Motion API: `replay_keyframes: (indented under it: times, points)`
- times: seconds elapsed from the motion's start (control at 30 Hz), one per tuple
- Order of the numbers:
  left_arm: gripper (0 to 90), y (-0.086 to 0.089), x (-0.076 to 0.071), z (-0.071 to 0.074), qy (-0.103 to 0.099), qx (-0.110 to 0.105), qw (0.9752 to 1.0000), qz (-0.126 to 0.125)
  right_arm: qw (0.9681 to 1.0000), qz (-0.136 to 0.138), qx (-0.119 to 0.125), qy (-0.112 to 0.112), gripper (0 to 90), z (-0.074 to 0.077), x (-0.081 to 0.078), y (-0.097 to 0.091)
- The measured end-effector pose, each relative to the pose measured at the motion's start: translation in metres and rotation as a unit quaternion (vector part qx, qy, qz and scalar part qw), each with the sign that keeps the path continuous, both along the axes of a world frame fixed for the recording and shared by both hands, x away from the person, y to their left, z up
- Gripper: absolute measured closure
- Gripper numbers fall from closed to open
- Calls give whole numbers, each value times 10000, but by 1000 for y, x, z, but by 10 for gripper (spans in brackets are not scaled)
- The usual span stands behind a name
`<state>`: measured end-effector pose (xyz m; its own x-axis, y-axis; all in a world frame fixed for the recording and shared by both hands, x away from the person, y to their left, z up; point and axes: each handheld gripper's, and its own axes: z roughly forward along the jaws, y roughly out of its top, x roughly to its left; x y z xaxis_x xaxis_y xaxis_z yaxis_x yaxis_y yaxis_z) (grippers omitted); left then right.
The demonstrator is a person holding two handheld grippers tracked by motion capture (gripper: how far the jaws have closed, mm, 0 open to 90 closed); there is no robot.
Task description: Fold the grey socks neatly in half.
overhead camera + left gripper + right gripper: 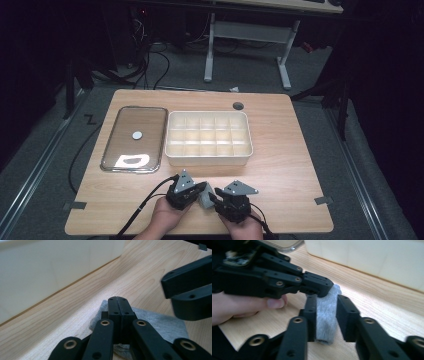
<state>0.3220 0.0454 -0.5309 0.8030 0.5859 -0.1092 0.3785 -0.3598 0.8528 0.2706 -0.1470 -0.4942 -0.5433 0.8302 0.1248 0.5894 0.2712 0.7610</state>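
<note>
A small grey cloth (206, 199) lies on the wooden table near its front edge, between my two grippers. The left gripper (200, 194) comes at it from the left, and in the left gripper view its jaws (118, 300) are pressed together over the grey cloth (160, 322). In the right gripper view the right gripper (326, 298) has its jaws on either side of the upright fold of cloth (325, 320) and closed against it. There the left gripper (322, 287) pinches the fold's top edge. The right gripper (216, 199) faces left in the high view.
A white compartment box (208, 159) stands just beyond the grippers at mid-table. Left of it is a glass lid (112, 150) with a round knob. A cable grommet (238, 105) sits at the far edge. Bare wood lies to the right. A hand (249, 307) holds the left gripper.
</note>
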Motion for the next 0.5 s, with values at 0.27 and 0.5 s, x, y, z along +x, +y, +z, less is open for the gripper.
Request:
replay_keyframes:
  times: [0.27, 0.5]
  points:
    - [900, 1, 0, 0, 45, -46, 10000, -7, 9976, -75, 142, 670, 499, -18, 17, 5]
    - [900, 5, 1, 1, 121, -144, 9998, -23, 9934, -76, 385, 1076, 476, -25, 25, 3]
